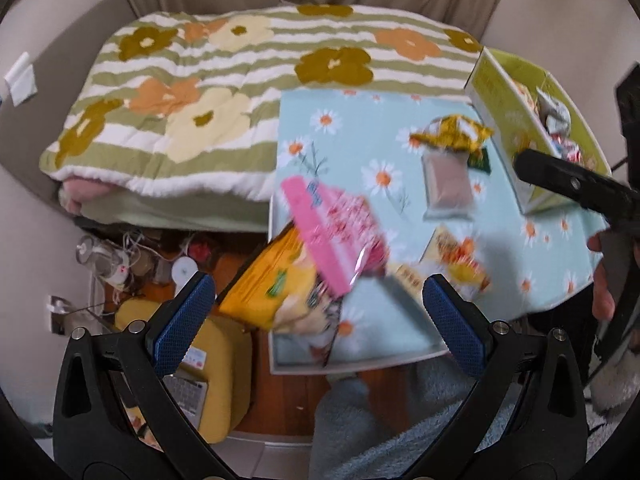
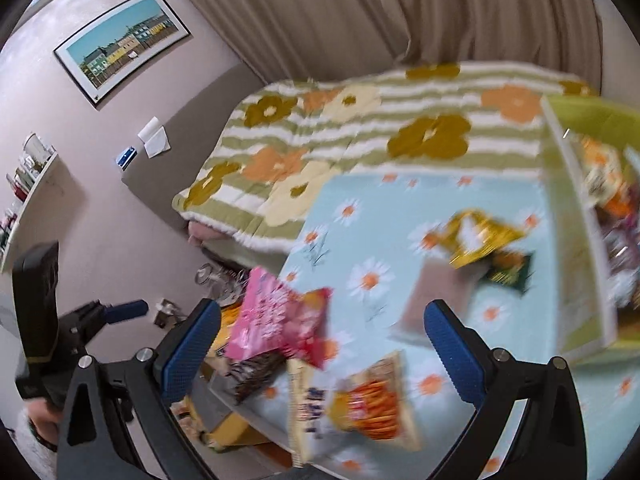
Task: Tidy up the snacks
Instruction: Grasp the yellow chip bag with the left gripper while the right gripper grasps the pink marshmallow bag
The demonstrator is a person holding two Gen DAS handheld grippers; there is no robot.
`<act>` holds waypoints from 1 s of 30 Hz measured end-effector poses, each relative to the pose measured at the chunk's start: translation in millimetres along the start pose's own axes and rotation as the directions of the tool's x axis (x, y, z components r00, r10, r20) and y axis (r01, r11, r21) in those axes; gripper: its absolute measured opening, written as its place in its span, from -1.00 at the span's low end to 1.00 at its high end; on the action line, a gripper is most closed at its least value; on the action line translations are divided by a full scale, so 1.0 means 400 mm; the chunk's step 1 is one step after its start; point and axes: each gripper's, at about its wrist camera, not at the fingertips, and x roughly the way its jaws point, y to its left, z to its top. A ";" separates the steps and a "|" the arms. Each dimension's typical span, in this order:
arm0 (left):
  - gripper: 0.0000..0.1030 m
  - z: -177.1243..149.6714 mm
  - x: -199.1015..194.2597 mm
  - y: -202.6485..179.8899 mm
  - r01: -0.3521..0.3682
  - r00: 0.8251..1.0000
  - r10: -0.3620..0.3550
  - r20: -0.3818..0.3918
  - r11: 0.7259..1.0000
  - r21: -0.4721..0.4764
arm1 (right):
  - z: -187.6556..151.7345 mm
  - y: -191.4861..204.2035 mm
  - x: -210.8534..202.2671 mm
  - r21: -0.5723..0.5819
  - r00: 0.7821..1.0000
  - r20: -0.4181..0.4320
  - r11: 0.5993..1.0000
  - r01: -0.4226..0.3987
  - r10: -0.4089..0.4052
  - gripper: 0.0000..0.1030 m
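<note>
Daisy tablecloth (image 1: 400,148) bears one green box (image 1: 516,120), two open tools (image 1: 316,312).

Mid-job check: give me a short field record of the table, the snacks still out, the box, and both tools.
surface: daisy-print light blue tablecloth
container: green cardboard box, right side, snacks already inside
loose snacks: pink foil packet over a yellow bag at the left edge; gold wrapper; clear brown pouch; orange snack bag
left tool: open, empty
right tool: open, empty
</note>
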 end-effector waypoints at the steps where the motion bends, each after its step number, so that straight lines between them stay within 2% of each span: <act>1: 0.99 -0.012 0.011 0.012 0.006 1.000 -0.006 -0.010 1.000 -0.002 | -0.006 0.004 0.029 0.015 1.000 -0.026 1.000 -0.011 0.012 0.97; 6: 0.99 -0.063 0.068 0.058 0.047 0.997 -0.049 -0.051 0.998 -0.041 | -0.021 0.007 0.139 0.076 0.990 -0.122 0.995 -0.062 0.071 0.97; 10: 0.99 -0.079 0.126 0.064 0.062 0.996 -0.066 -0.055 0.996 -0.067 | -0.025 0.008 0.206 0.068 0.982 -0.168 0.995 -0.074 0.085 0.97; 16: 0.99 -0.091 0.200 0.046 0.020 0.999 -0.022 -0.025 0.997 -0.072 | -0.024 -0.001 0.287 0.064 0.969 -0.224 0.994 -0.091 0.103 0.97; 20: 0.98 -0.096 0.230 0.021 -0.034 0.999 0.034 0.001 0.999 -0.043 | -0.024 -0.010 0.318 0.079 0.962 -0.243 0.991 -0.110 0.126 0.97; 22: 0.92 -0.099 0.232 0.014 -0.055 0.998 0.055 0.017 0.998 -0.032 | -0.025 -0.010 0.329 0.082 0.958 -0.252 0.989 -0.119 0.136 0.97; 24: 0.74 -0.102 0.232 0.005 -0.086 0.996 0.087 0.034 0.996 -0.020 | -0.027 -0.008 0.340 0.083 0.954 -0.263 0.988 -0.126 0.144 0.97; 26: 0.68 -0.104 0.233 -0.003 -0.120 0.992 0.120 0.043 0.993 -0.009 | -0.026 -0.006 0.348 0.086 0.952 -0.268 0.988 -0.132 0.150 0.97; 28: 0.46 -0.107 0.232 -0.003 -0.147 0.988 0.147 0.049 0.989 -0.003 | -0.027 -0.010 0.356 0.099 0.948 -0.274 0.985 -0.140 0.163 0.97; 30: 0.42 -0.113 0.230 -0.008 -0.144 0.988 0.144 0.053 0.990 0.002 | -0.027 -0.013 0.363 0.112 0.944 -0.279 0.982 -0.153 0.179 0.97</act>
